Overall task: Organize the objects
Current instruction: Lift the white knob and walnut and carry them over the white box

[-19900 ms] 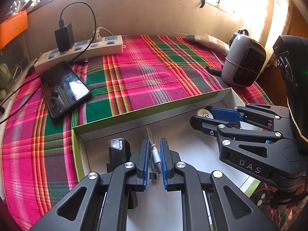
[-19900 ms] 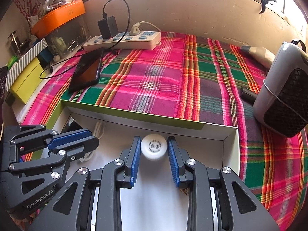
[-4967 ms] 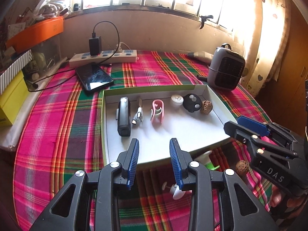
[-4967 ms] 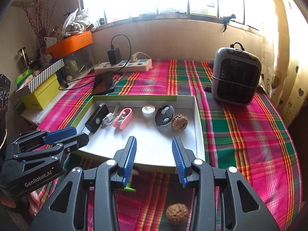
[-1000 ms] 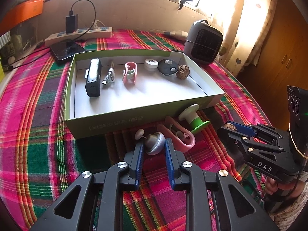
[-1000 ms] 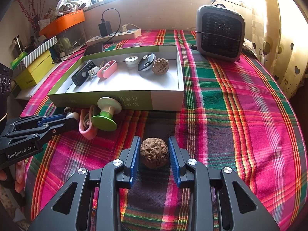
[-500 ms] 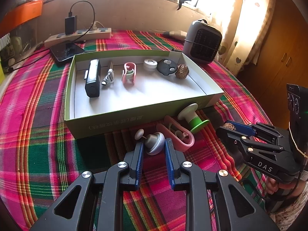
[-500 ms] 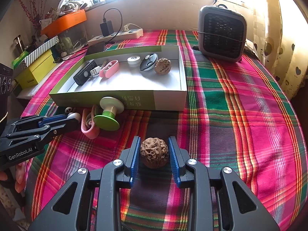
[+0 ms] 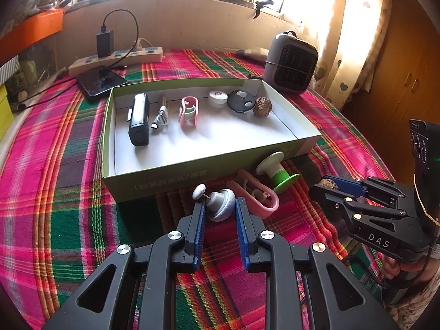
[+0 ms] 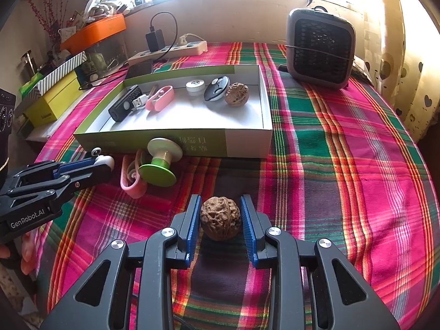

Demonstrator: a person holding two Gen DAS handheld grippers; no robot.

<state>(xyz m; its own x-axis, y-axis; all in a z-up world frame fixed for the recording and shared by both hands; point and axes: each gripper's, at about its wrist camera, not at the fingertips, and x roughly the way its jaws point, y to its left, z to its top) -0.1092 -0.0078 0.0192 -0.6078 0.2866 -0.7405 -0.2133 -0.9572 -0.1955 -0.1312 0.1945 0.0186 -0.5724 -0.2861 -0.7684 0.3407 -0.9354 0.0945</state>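
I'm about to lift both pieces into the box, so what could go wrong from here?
The round walnut could roll from the right gripper fingers. The grey knob in the left gripper sits beside the pink clip and may nudge it. Both must clear the box's near wall.

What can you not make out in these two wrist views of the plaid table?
- Left wrist view: the walnut is mostly hidden by the right hand-held gripper.
- Right wrist view: the phone is half hidden behind the box wall.
- Both views: the box print is too small to read.
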